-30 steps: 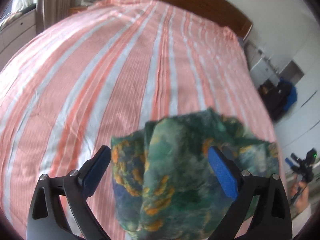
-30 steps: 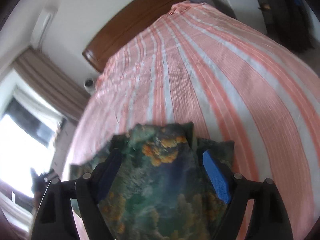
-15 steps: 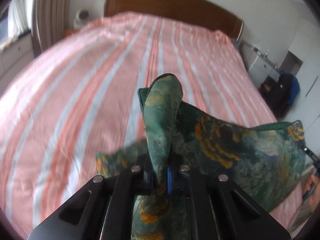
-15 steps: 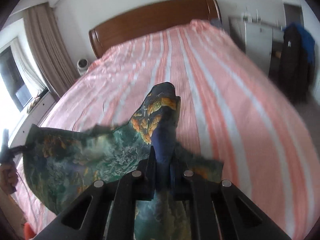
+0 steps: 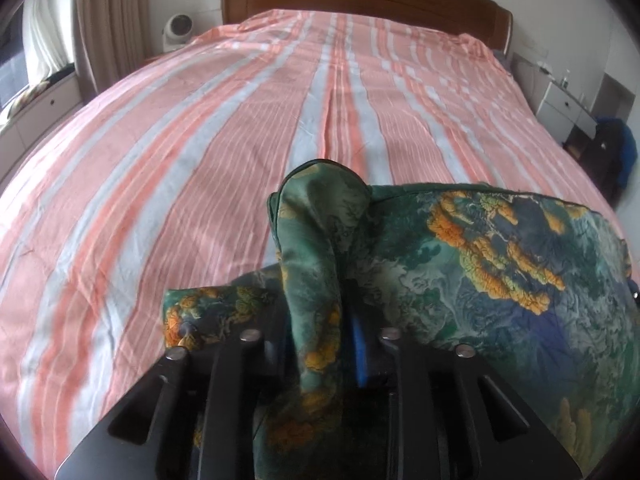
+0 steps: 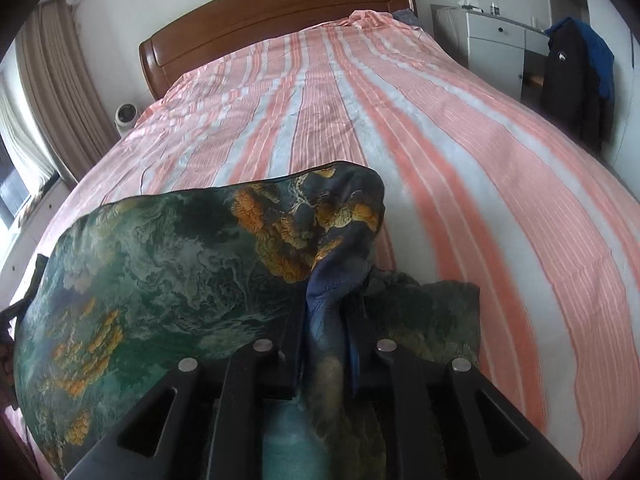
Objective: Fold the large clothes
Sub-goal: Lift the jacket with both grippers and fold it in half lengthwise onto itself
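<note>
Lifted garment [image 5: 500,264] now spreads; jacket [image 6: 576,80] right-view only.

The garment [image 5: 500,264] hung stretched between the two grippers, above the near end of the bed [image 5: 200,140]. The left gripper [image 5: 320,344] pinched its left corner and the right gripper [image 6: 324,340] its right corner, each with a fold of cloth standing up between the closed jaws. The headboard [image 6: 272,24] stood at the far end of the bed. A cabinet [image 6: 496,48] stood to the bed's right, with a jacket [image 6: 576,80] hanging in front of it, and curtains [image 5: 108,20] hung on the left.
</note>
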Demonstrator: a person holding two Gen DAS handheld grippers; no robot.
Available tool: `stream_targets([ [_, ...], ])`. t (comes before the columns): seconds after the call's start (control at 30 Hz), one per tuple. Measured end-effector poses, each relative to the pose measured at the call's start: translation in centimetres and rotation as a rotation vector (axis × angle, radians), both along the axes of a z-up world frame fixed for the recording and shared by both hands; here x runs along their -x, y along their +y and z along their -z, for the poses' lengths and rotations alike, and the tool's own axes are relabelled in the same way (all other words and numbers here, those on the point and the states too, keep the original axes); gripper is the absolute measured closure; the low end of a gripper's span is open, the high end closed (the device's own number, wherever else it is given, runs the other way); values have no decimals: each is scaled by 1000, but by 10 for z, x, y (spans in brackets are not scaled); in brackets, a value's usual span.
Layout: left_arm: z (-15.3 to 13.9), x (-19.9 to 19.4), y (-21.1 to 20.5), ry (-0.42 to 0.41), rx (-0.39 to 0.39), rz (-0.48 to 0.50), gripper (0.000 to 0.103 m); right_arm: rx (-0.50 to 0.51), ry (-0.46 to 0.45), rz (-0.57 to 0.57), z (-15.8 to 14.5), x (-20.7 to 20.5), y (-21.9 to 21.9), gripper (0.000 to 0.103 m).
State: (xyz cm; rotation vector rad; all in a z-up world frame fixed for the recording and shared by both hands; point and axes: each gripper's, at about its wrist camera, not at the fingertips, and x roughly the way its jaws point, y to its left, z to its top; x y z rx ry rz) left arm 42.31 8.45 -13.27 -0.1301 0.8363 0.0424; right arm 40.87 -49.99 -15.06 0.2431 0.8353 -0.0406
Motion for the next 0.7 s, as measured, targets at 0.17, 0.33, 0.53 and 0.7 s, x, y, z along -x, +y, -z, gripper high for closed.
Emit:
stream_targets([
  [0.17,-58,26,-13,-136,-14,11,17,-41,-21,25,-20,10,-11,43],
  [0.33,-102,33,-71,-183,8,154,11,-49,-152,-6,-72,51,-2,36],
  [0.53,-91,0,-174,-123,-101,305,6,-47,-163,-92,-92,89,23,32],
  [0.7,-31,26,-205,14,-250,377,15,-18,-125,-107,-67,131,33,32],
])
